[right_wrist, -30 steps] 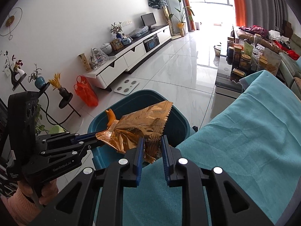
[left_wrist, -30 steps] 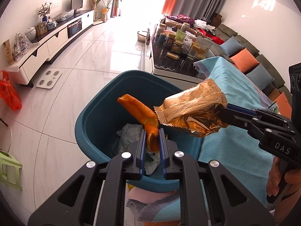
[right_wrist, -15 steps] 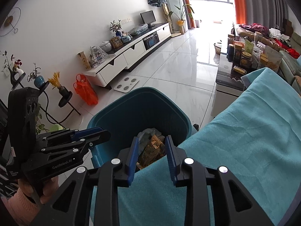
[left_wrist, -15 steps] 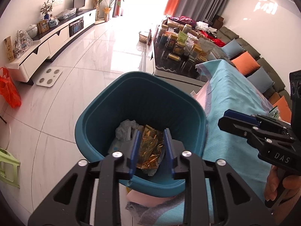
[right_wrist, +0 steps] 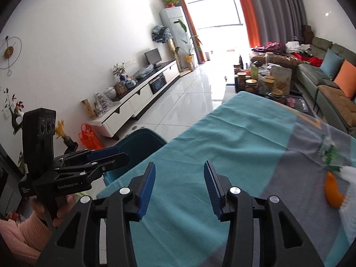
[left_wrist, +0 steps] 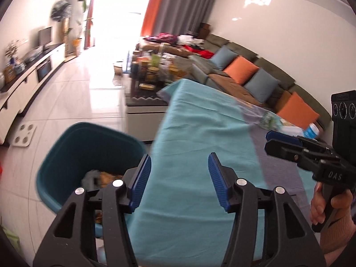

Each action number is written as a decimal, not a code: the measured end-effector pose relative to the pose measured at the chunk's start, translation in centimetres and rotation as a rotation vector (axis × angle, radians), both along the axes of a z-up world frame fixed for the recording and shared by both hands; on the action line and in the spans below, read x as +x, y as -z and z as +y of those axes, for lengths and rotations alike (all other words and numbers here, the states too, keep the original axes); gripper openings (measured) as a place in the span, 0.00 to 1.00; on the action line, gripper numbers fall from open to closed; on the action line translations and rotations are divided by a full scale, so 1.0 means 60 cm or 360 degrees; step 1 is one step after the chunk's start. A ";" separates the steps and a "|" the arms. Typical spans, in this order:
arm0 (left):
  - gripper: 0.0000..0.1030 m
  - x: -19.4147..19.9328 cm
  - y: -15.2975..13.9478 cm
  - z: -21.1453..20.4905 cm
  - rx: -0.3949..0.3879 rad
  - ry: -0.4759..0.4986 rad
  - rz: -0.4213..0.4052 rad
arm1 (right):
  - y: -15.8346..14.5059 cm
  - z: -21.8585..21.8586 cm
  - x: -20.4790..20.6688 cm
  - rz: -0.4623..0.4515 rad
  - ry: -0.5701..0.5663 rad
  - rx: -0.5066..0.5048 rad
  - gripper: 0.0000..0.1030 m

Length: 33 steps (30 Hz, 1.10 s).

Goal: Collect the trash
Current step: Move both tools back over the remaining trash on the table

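Observation:
A teal trash bin (left_wrist: 89, 146) stands on the floor by the left edge of the cloth-covered table (left_wrist: 200, 146); crumpled paper and a gold wrapper (left_wrist: 106, 175) lie inside. It also shows in the right wrist view (right_wrist: 138, 142). My left gripper (left_wrist: 179, 178) is open and empty over the table's left edge. My right gripper (right_wrist: 178, 182) is open and empty over the table. An orange peel (right_wrist: 332, 191), a white tissue (right_wrist: 349, 178) and a green-labelled clear wrapper (right_wrist: 327, 153) lie at the table's right side. The wrapper also shows in the left wrist view (left_wrist: 269, 120).
A low coffee table with jars (right_wrist: 264, 82) stands beyond the cloth table. A sofa with orange and blue cushions (left_wrist: 244, 73) runs along the right wall. A white TV cabinet (right_wrist: 138, 93) lines the left wall. A red bag (right_wrist: 89, 135) sits on the floor.
Both grippers dropped their trash into the bin, opened wide, and swung right from above the bin to over the table.

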State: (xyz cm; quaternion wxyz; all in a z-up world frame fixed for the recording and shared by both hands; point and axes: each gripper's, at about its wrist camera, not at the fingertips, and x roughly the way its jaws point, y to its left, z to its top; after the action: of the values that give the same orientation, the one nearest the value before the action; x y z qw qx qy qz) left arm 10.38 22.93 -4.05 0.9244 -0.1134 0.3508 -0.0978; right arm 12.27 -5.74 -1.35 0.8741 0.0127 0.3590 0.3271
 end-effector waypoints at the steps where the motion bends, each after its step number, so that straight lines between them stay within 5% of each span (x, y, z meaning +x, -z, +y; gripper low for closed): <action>1: 0.52 0.008 -0.001 -0.022 0.0000 0.0046 0.0002 | -0.003 -0.026 -0.002 -0.0009 0.0059 0.0000 0.44; 14: 0.52 0.079 0.018 -0.268 0.0073 0.0453 0.0073 | 0.012 -0.306 0.002 -0.0036 0.0719 -0.0095 0.47; 25: 0.51 0.134 0.030 -0.395 0.0118 0.0608 0.0144 | 0.069 -0.405 0.012 0.0087 0.0845 -0.0152 0.53; 33: 0.50 0.167 0.045 -0.441 0.0146 0.0631 0.0207 | 0.102 -0.390 0.023 0.0123 0.0766 -0.0290 0.61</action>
State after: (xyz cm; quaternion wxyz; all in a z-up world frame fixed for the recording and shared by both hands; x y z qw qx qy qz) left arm 20.43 -3.51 -6.73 0.8666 -0.0060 0.4293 -0.2541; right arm 13.67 -29.16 -7.46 0.9099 0.0315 0.4068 0.0754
